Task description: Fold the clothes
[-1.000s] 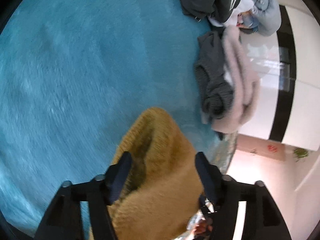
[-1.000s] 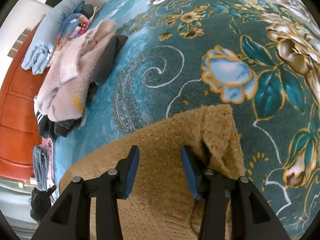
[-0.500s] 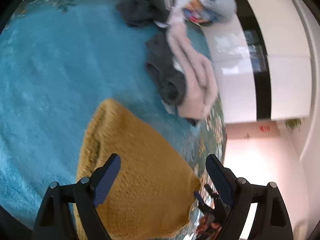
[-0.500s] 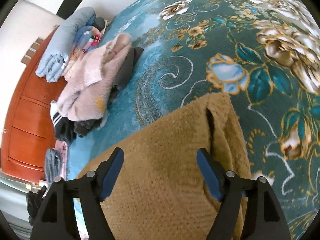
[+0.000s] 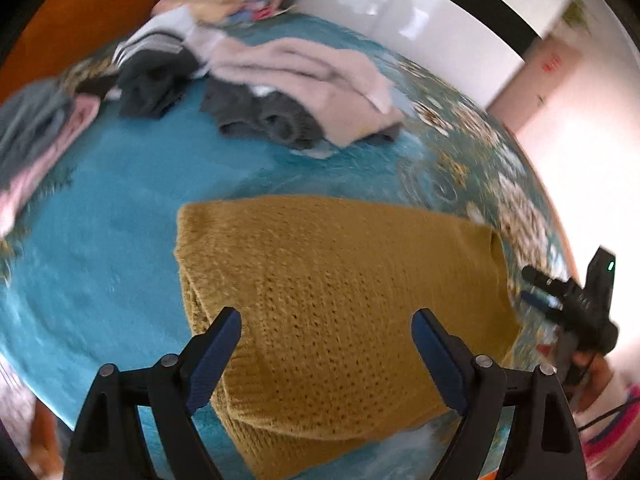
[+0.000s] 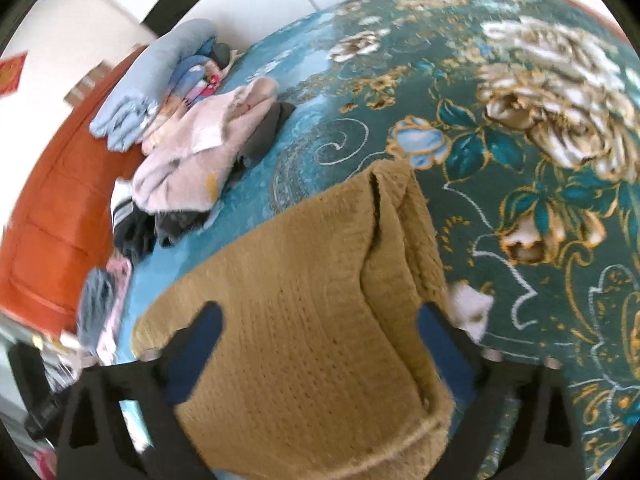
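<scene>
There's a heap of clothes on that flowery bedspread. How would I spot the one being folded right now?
Start from the big teal bedspread with its cream and blue flowers, then look at its near side, away from the jumbled pile of pink and grey clothes. There the mustard knit sweater lies alone, folded into a flat block. It is the only yellow-brown piece, coarse-knitted, and apart from the rest.

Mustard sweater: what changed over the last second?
Both grippers let go of it. The left gripper and right gripper held folds of the mustard sweater a second ago; now their fingers stand wide, the right's opening further, both pulled back above it. The sweater lies folded flat on the teal blanket. The clothes pile behind has not moved.
</scene>
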Action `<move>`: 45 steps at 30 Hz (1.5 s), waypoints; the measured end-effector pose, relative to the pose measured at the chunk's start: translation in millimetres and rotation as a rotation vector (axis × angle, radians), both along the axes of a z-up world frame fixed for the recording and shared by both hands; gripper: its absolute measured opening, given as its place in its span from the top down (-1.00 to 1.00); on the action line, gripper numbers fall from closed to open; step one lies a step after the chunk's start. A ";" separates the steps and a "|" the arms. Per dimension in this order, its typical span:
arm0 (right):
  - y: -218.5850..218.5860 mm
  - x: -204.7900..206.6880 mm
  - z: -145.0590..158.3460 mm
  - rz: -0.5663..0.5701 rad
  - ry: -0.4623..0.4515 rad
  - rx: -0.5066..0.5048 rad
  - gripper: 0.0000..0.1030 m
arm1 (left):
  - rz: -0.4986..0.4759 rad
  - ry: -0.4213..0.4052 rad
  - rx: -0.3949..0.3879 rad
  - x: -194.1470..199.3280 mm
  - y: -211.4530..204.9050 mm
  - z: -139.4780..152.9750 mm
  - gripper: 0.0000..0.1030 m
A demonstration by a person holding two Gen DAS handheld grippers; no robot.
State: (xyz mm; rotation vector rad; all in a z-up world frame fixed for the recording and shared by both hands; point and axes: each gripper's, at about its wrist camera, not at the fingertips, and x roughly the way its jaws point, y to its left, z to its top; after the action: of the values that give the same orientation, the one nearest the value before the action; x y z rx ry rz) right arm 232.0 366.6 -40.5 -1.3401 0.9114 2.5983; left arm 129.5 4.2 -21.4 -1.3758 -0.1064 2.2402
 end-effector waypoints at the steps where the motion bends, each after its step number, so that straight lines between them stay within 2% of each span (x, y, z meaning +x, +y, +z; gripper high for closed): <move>1: -3.0 4.6 1.6 0.021 0.006 0.018 -0.98 | -0.016 0.012 -0.020 4.6 2.7 1.0 -0.73; 5: -10.3 23.5 -3.8 0.114 -0.055 0.036 -0.98 | -0.056 0.029 -0.093 14.4 11.0 2.7 -0.73; 7: -8.9 34.7 -11.1 0.137 -0.106 0.021 -0.98 | -0.067 0.003 -0.078 16.2 10.6 1.1 -0.73; 11: 10.3 60.2 -25.2 0.046 -0.149 -0.029 -0.98 | -0.081 -0.062 -0.030 18.3 7.9 -4.2 -0.70; 13: 22.4 67.1 -35.4 -0.001 -0.167 -0.106 -0.98 | -0.065 -0.122 -0.006 16.1 4.1 -12.0 -0.67; 15: 29.9 70.3 -43.2 -0.036 -0.172 -0.167 -0.98 | -0.052 -0.165 0.016 14.3 0.7 -17.3 -0.61; 20: 42.3 65.3 -58.8 -0.088 -0.153 -0.273 -0.94 | -0.031 -0.232 0.051 13.1 -2.2 -26.7 -0.60; 23: 47.3 62.2 -64.9 -0.117 -0.144 -0.318 -0.68 | -0.046 -0.253 0.051 14.4 2.6 -31.7 -0.60; 24: 48.7 61.5 -66.7 -0.128 -0.140 -0.338 -0.49 | -0.049 -0.259 0.049 14.6 3.3 -33.0 -0.60; 25: 50.0 60.8 -68.5 -0.138 -0.135 -0.358 -0.41 | -0.052 -0.265 0.046 14.6 4.3 -34.2 -0.60; 28: 53.0 58.9 -73.4 -0.165 -0.116 -0.418 0.11 | -0.049 -0.279 0.050 13.6 4.9 -37.7 -0.60; 33: 45.4 52.1 -72.5 -0.164 -0.139 -0.412 0.53 | -0.017 -0.308 0.074 9.9 -2.0 -43.1 -0.60; 37: 37.7 43.7 -58.7 -0.182 -0.162 -0.379 0.60 | 0.038 -0.303 0.113 5.5 -17.4 -40.1 -0.60; 41: 20.0 24.3 -22.3 -0.120 -0.132 -0.284 0.62 | 0.127 -0.299 0.150 0.5 -42.3 -38.4 -0.60; 45: -13.7 -11.5 14.6 -0.013 -0.111 -0.186 0.63 | 0.245 -0.249 0.198 -2.7 -79.4 -28.7 -0.60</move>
State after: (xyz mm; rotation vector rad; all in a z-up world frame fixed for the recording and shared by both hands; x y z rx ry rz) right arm 220.5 352.9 -26.0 -1.4991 1.1631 2.4520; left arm 126.8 -75.2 -50.1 -1.5944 -0.5961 2.1664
